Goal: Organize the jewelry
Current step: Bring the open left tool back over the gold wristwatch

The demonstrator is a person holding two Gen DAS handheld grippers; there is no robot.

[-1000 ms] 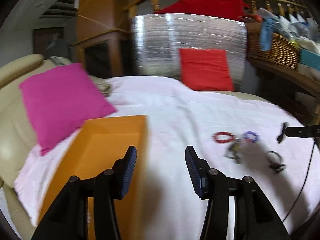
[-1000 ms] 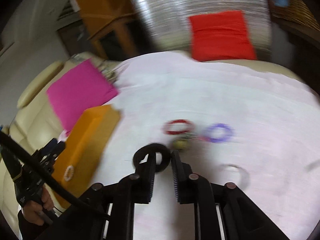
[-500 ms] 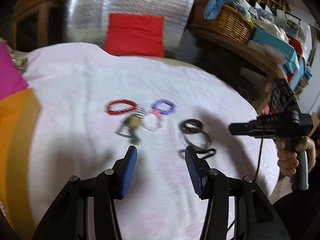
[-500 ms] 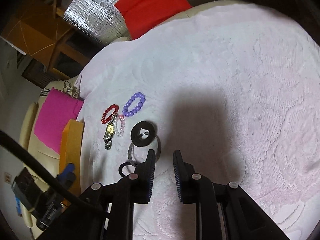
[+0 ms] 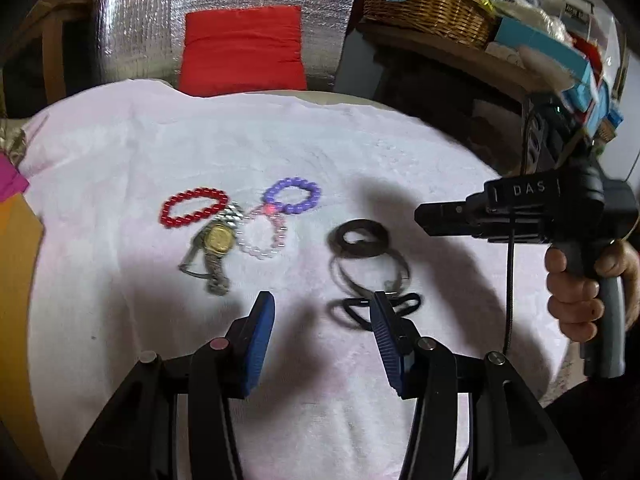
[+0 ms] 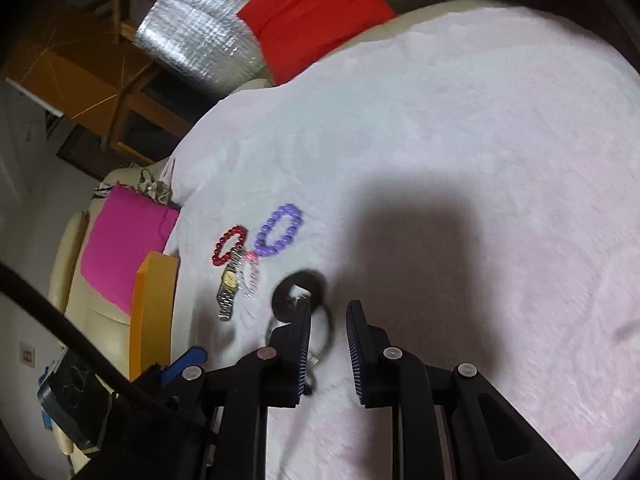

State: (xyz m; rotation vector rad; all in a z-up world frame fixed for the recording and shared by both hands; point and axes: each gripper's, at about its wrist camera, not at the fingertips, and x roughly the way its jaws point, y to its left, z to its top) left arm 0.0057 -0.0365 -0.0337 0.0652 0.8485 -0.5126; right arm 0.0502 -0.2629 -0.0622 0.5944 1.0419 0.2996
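An orange box [image 6: 154, 312] sits at the far left edge of the pale pink cloth [image 5: 360, 148]; next comes the red bead bracelet [image 5: 194, 207], touching the gold-faced watch [image 5: 214, 246]; a pale pink bead bracelet [image 5: 262, 236] lies between the watch and the purple bead bracelet [image 5: 293, 195]; further right a dark band [image 5: 358, 238] overlaps a thin metal bangle [image 5: 370, 272]; the left gripper [image 5: 322, 322] hovers with fingers spread, empty; the right gripper [image 6: 328, 334] stands slightly parted, holding nothing.

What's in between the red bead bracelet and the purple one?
In the left wrist view, the gold-faced watch's metal band end pokes into the gap between the red bracelet and purple bracelet; otherwise only white cloth shows.
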